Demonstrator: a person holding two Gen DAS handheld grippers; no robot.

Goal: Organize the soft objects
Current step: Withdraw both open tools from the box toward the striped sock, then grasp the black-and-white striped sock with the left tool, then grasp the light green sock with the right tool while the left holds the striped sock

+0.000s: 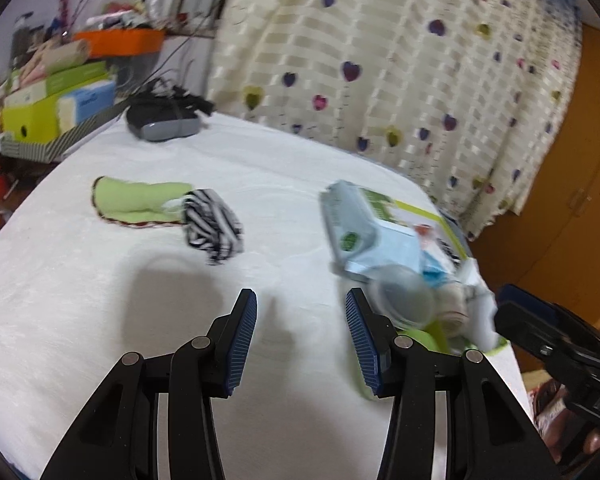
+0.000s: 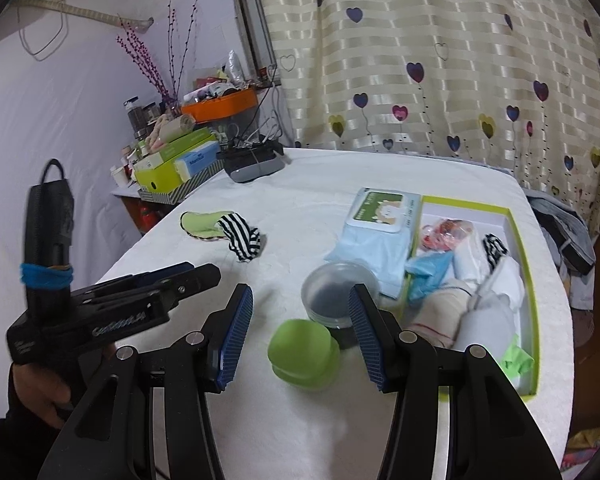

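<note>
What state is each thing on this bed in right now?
Left gripper: open, empty.
Right gripper: open, empty.
Green-edged box: open, full of soft items.
Wipes pack: lid closed.
Striped sock: crumpled, loose on the bed.
Green cloth: lying flat.

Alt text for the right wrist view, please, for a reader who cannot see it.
The right gripper, jaws open and empty, hangs over a white-covered table above a green puff and a clear tub. Right of them a green-rimmed box holds soft items; a striped cloth on a green cloth lies far left.
</note>
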